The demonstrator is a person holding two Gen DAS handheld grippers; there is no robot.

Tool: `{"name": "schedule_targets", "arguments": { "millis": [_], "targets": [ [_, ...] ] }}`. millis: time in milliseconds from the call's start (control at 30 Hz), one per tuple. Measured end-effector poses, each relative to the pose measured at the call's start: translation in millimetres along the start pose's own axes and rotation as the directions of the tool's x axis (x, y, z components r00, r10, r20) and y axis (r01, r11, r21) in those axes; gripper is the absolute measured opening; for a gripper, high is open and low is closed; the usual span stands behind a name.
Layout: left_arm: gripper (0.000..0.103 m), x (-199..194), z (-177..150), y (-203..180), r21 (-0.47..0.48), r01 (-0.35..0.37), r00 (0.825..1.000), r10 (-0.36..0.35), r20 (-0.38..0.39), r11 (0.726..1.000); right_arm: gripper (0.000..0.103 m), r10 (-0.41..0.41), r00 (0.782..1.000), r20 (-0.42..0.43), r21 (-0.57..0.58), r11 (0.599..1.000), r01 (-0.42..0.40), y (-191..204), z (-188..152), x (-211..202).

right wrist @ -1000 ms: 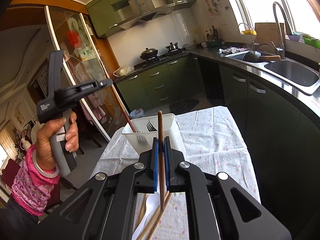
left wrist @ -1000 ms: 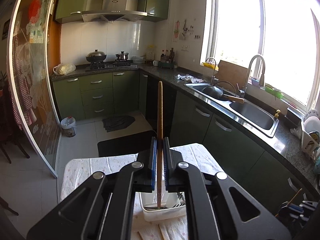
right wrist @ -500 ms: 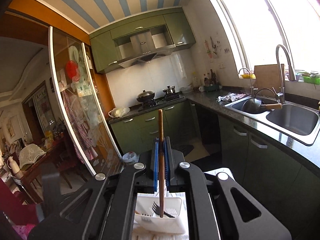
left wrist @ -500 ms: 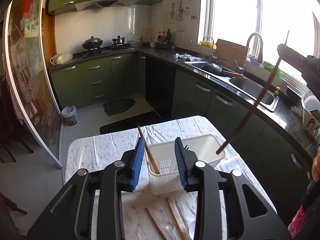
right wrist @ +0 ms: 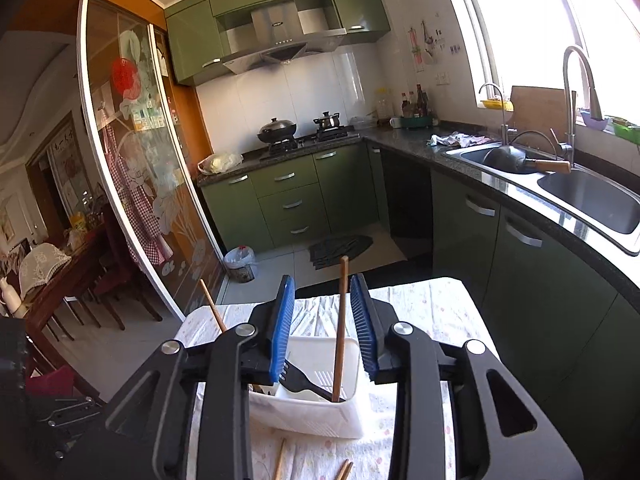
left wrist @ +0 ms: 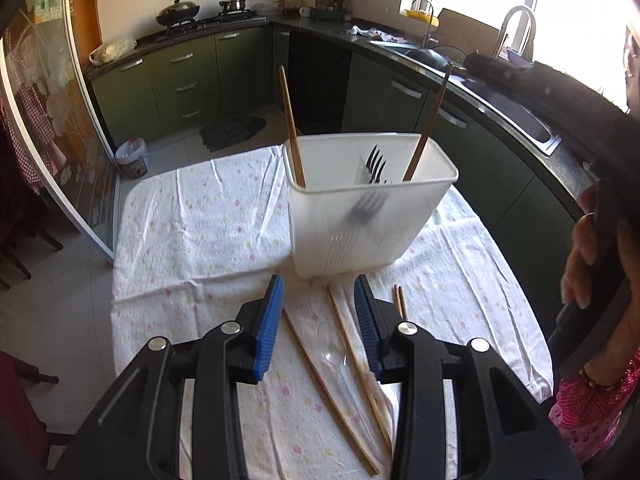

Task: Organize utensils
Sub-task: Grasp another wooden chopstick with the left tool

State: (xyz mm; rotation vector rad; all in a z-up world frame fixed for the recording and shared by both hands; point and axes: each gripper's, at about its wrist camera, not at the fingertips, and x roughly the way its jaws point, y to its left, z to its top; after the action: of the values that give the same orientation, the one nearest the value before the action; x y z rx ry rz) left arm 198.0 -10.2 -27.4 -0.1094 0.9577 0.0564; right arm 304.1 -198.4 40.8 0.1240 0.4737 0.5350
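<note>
Standing in the white utensil holder [left wrist: 370, 216] are now two wooden chopsticks — one leaning at its left end [left wrist: 291, 128], one at its right end [left wrist: 427, 124] — beside a black fork [left wrist: 374, 164]. A second ago each was clamped upright in a gripper; both have since been let go. The left gripper [left wrist: 319, 320] is seen with its blue pads apart and still widening, nothing between them, and has been lowered over the flowered tablecloth [left wrist: 200, 232], where two loose chopsticks [left wrist: 352, 356], a clear plastic spoon [left wrist: 334, 348] and a further pair [left wrist: 399, 304] lie in front of the holder. The right gripper [right wrist: 323, 328] is opening too — its chopstick [right wrist: 341, 328] is framed between the pads but is not pressed by them, its lower end resting in the holder [right wrist: 320, 416].
</note>
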Motion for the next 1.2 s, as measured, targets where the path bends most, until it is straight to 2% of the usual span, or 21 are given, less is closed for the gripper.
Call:
{"name": "schedule_targets", "arguments": {
  "millis": [167,300,433,600,767,867,933,967,1033,1133,1200],
  "targets": [
    [0.035,42.4,-28.3,4.8,-0.064,-0.016,0.988,0.006,-0.155,0.998,0.032,0.008,1.0,0.025,-0.01,1.0,-0.008,-8.6,-23.6,-54.5],
    [0.035,72.7,-43.8,6.7,-0.104,-0.058,0.972,0.033,-0.232,0.993,0.032,-0.001,1.0,-0.007,-0.009,1.0,0.001,-21.6,-50.2,-80.3],
    [0.035,96.2,-47.2,12.5,-0.14,-0.114,0.96,0.073,-0.272,0.984,0.032,0.002,0.999,-0.054,0.014,1.0,-0.001,-36.6,-75.3,-94.3],
    [0.035,118.4,-50.9,18.2,-0.193,-0.144,0.944,0.076,-0.321,0.971,0.035,0.006,0.997,-0.073,0.038,0.999,-0.003,-51.1,-88.7,-103.6],
    [0.034,125.5,-51.8,15.3,-0.182,-0.175,0.943,0.112,-0.313,0.968,0.036,0.009,0.996,-0.085,0.036,0.999,-0.006,-52.6,-93.4,-106.2],
    [0.032,125.6,-53.6,8.5,-0.151,-0.189,0.943,0.136,-0.303,0.97,0.036,-0.004,0.992,-0.125,0.025,1.0,0.007,-50.7,-96.4,-94.7],
    [0.012,124.8,-55.1,2.1,-0.12,-0.174,0.945,0.131,-0.3,0.977,0.036,-0.005,0.982,-0.187,0.024,1.0,0.01,-46.7,-104.1,-78.3],
    [0.008,124.2,-55.5,1.0,-0.111,-0.167,0.944,0.126,-0.306,0.98,0.036,0.001,0.975,-0.223,0.027,1.0,0.005,-45.8,-110.6,-69.3],
    [0.007,122.3,-57.5,0.1,-0.098,-0.155,0.944,0.118,-0.308,0.983,0.036,0.04,0.951,-0.306,0.056,0.998,-0.024,-45.4,-126.4,-47.2],
    [0.007,120.0,-61.4,5.0,-0.091,-0.143,0.946,0.109,-0.306,0.986,0.036,0.136,0.901,-0.413,0.125,0.988,-0.092,-46.4,-154.6,-17.4],
    [0.006,117.5,-63.7,13.4,-0.093,-0.133,0.947,0.099,-0.306,0.987,0.036,0.172,0.87,-0.461,0.159,0.981,-0.11,-46.9,-171.1,-1.1]
  ]
}}
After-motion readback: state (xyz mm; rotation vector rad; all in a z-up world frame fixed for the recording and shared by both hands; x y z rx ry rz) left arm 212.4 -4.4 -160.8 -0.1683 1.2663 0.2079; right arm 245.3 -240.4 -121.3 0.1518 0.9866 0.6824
